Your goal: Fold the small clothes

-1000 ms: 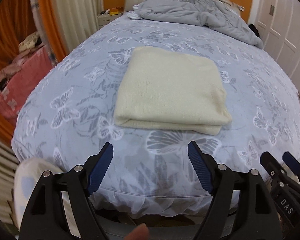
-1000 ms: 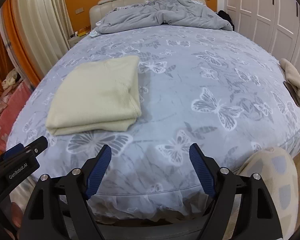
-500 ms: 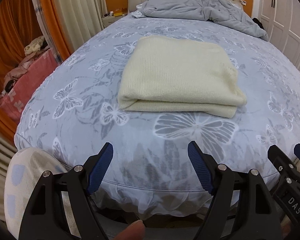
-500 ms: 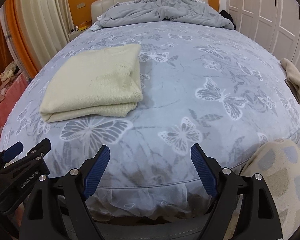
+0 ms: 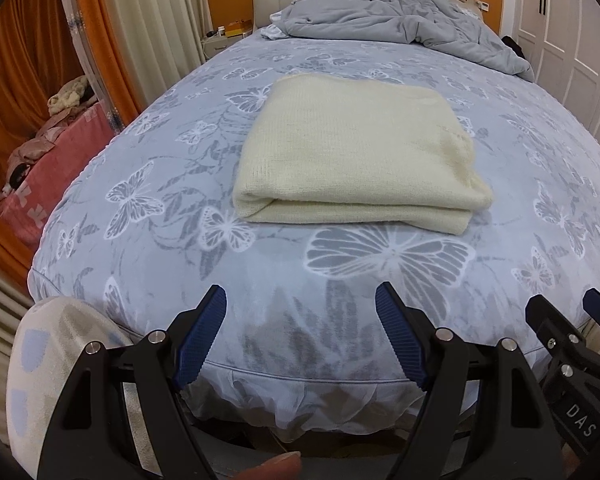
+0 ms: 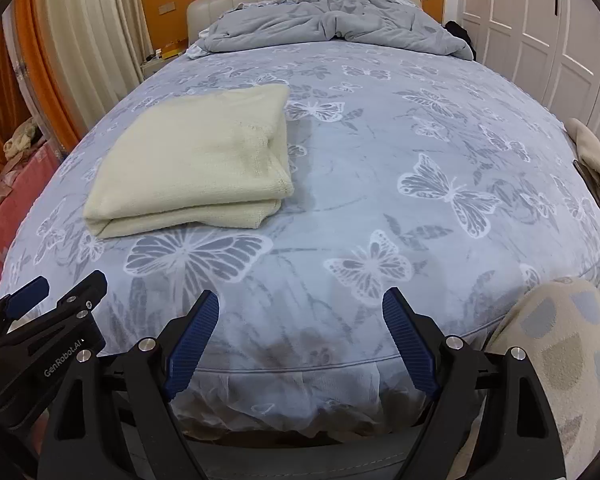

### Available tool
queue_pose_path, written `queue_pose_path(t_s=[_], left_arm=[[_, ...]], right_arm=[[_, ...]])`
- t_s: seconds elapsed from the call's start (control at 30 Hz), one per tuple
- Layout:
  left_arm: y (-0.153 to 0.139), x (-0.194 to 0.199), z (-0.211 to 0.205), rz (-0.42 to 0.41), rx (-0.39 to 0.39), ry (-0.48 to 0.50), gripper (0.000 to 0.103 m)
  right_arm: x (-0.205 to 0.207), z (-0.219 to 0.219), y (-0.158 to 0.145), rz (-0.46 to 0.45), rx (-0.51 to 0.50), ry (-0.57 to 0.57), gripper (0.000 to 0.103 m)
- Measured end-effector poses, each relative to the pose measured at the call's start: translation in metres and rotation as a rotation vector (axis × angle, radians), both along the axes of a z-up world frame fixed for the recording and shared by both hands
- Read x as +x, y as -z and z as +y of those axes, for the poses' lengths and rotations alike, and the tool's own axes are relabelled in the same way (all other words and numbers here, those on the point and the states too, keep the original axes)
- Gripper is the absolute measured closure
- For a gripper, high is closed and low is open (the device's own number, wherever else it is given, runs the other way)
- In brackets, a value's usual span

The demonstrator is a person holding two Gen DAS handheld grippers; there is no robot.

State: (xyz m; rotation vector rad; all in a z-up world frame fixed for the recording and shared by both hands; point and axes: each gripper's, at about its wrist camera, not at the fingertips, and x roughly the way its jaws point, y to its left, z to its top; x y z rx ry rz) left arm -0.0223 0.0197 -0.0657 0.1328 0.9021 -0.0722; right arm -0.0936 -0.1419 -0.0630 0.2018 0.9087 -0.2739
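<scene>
A cream knitted garment (image 5: 352, 152) lies folded into a neat rectangle on the butterfly-print bed (image 5: 140, 240). It also shows in the right wrist view (image 6: 196, 160), left of centre. My left gripper (image 5: 300, 316) is open and empty, held at the foot of the bed, short of the garment's near edge. My right gripper (image 6: 300, 320) is open and empty too, at the foot of the bed to the right of the garment. Each gripper shows at the edge of the other's view: the right one (image 5: 572, 320) and the left one (image 6: 56, 292).
A crumpled grey duvet (image 6: 332, 24) lies by the headboard. A beige cloth on a dark object (image 6: 596, 164) sits at the bed's right edge. White wardrobes (image 6: 540, 28) line the right wall. Curtains (image 5: 148, 20) and a pink pile (image 5: 48, 152) are on the left.
Both grippers have dropped lower and tilted up, so the bed and the folded garment appear flatter and closer. The garment has not moved. Both grippers stay open.
</scene>
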Motion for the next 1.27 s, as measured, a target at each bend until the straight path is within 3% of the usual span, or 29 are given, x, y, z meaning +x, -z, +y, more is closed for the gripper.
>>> queue_pose_path(t_s=[1.27], left_arm=[[0.0063, 0.0021, 0.0057, 0.027, -0.001, -0.004, 0.029]], right_arm=[[0.0038, 0.0050, 0.0000, -0.006, 0.005, -0.041, 0.021]])
